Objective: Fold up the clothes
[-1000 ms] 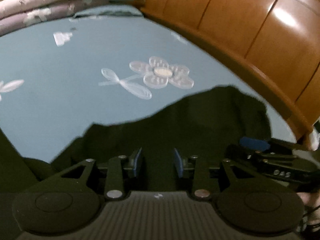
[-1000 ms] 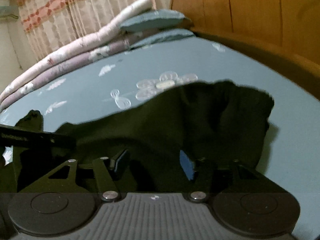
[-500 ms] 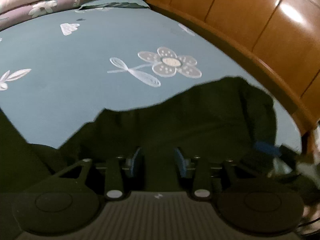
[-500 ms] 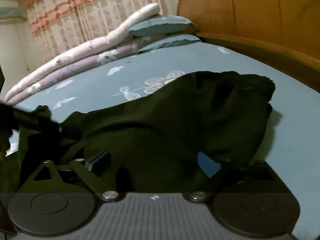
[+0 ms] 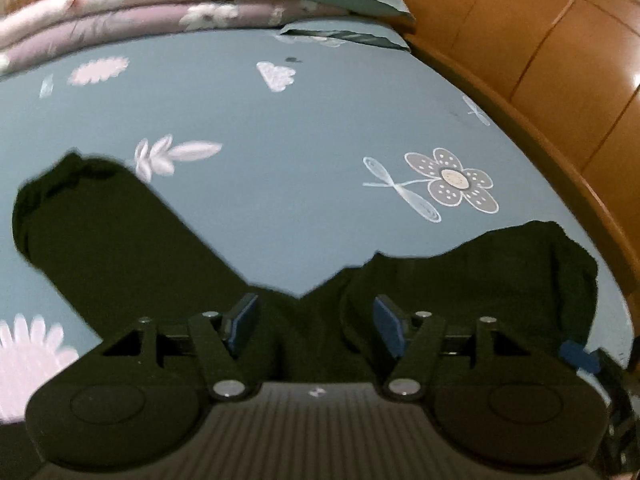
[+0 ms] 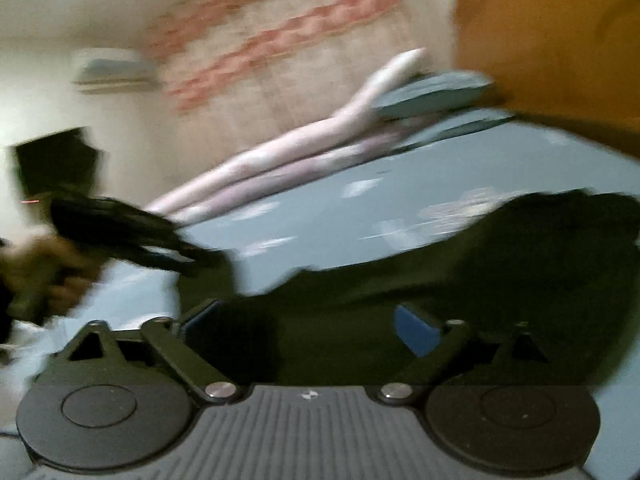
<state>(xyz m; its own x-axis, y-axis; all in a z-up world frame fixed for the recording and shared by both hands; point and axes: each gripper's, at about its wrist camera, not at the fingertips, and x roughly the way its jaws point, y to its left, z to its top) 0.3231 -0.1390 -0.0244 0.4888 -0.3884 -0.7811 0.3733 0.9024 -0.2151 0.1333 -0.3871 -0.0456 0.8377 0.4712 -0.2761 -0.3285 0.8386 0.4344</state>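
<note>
A: Left wrist view, item one?
B: Left tongs (image 5: pixel 316 320), jaws apart and lately widening; the blue pads clamp nothing. A dark garment (image 5: pixel 472 276) lies flat on the bed (image 5: pixel 280 128), directly under and ahead of them.

A: Its lie?
B: Two lobes. One runs away to the upper left, a long strip (image 5: pixel 100 232), likely a sleeve or leg; the other bunches to the right, near the wooden headboard (image 5: pixel 540 60). The notch between them sits just ahead of the tongs. Folded quilts (image 5: pixel 160 12) lie at the far edge.

A: Right wrist view?
B: Blurred. Right tongs (image 6: pixel 304 320) stand wide, having just narrowed a little, with cloth (image 6: pixel 400 280) beneath and nothing pinched. The garment stretches rightward. A hand (image 6: pixel 44 276) carries the other tongs at the left.

A: Nearer hand?
B: Judged: left for the long strip, right for the bunched end.
</note>
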